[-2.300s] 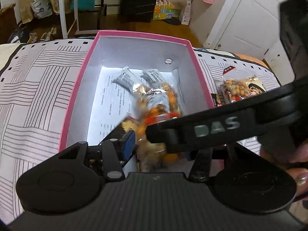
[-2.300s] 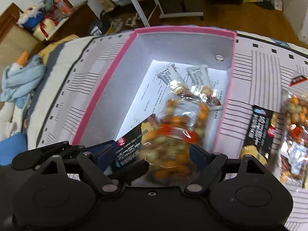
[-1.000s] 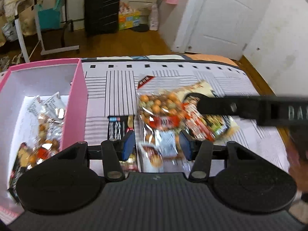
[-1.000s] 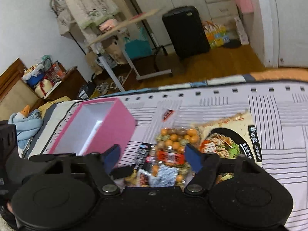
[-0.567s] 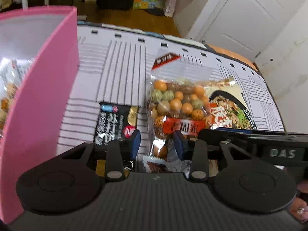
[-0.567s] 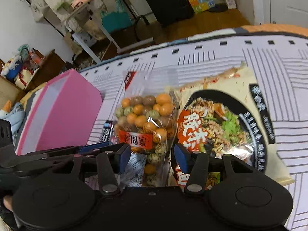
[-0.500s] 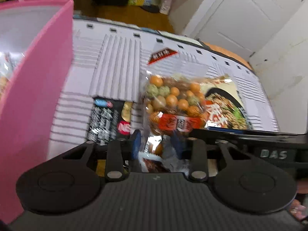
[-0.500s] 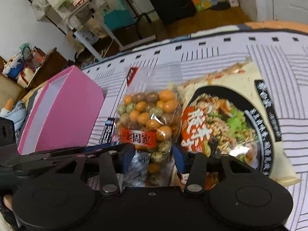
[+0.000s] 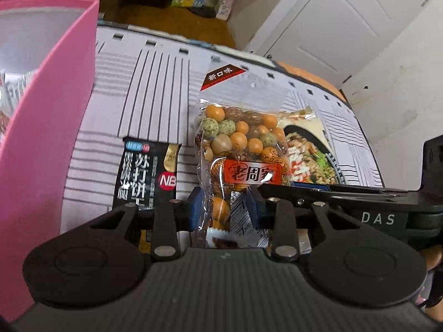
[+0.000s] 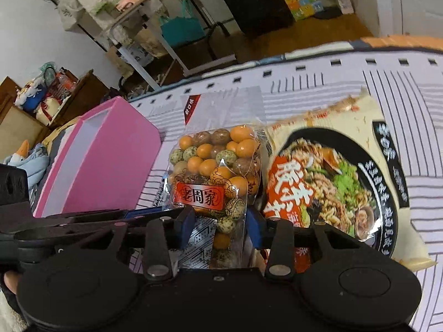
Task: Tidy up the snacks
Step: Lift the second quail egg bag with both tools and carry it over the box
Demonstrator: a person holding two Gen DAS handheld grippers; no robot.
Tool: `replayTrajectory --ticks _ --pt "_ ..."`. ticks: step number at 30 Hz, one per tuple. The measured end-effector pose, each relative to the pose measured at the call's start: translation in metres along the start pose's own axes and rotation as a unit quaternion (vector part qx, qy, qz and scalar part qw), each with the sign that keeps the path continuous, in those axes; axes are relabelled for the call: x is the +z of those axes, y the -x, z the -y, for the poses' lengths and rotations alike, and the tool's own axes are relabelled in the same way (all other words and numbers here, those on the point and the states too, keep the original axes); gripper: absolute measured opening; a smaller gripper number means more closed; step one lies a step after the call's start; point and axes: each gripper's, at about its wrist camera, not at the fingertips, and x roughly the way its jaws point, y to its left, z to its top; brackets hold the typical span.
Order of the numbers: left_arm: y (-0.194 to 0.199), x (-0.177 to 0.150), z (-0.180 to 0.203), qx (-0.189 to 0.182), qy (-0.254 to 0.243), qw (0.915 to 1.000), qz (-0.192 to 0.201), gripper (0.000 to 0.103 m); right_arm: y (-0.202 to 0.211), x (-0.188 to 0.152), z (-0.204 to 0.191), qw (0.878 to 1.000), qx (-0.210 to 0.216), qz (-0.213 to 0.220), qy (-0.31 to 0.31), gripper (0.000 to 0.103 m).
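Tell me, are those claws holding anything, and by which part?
Both the left gripper and right gripper pinch the clear bag of orange and green coated nuts at its lower end.

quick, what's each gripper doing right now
left gripper: jaws have just been closing, shut on the clear bag of coated nuts.
right gripper: jaws just closing too, shut on the same bag.

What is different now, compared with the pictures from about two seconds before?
Both grippers left the pink box and came down over the clear bag of coated nuts. The left gripper and right gripper have been closing, and their fingers now pinch its lower end. The black packet and noodle bag lie unmoved.
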Motion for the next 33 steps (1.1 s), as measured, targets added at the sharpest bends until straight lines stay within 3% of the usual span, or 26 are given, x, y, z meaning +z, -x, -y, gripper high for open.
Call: replayTrajectory --ticks 9,18,25,33 --pt "0.027 0.005 0.012 -0.019 -0.028 0.9986 0.040 0.031 0.039 -0.001 -0.017 0.997 -0.013 0.059 0.053 0.044" --pt "0.064 0.012 0.035 -0.038 -0.065 0.9944 0.075 0.031 0.088 -0.003 -0.032 0.993 -0.009 0.101 0.058 0.044" --pt "0.097 0.006 0.050 -0.038 -0.091 0.9936 0.056 0.031 0.113 -0.021 -0.061 0.994 -0.016 0.081 0.066 0.044" --pt "0.130 -0.042 0.053 -0.002 -0.111 0.9936 0.022 0.031 0.112 -0.071 -0.085 0.998 -0.005 0.023 0.058 0.044"
